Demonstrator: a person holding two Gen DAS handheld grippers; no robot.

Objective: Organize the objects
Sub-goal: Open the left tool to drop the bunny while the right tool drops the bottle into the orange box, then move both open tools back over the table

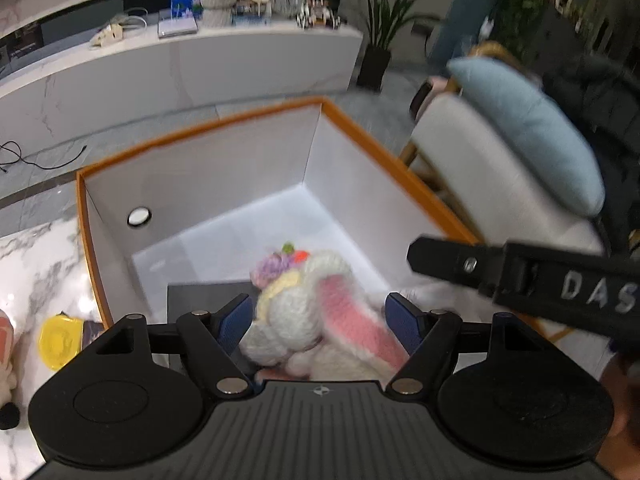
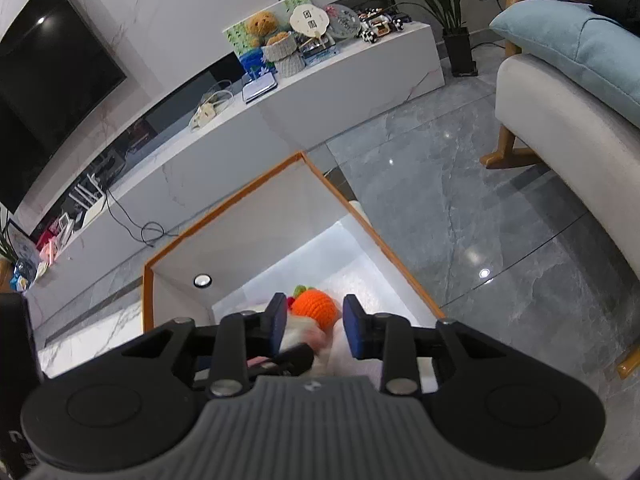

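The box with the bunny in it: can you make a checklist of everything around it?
Surface: marble table, box standing on it.
Job's things: orange-rimmed box; plush bunny over it, with an orange ball; dark flat thing on the box floor.
Clutter: yellow object beside the box.
Grippers: left gripper open around the bunny; right gripper open, bunny between its pads.
Cables: black cable on the floor.
Surroundings: chair with blue cushion, potted plant, teddy bear on the shelf.

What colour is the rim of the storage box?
Orange. The storage box has an orange rim around white inner walls; the left wrist view shows it best.
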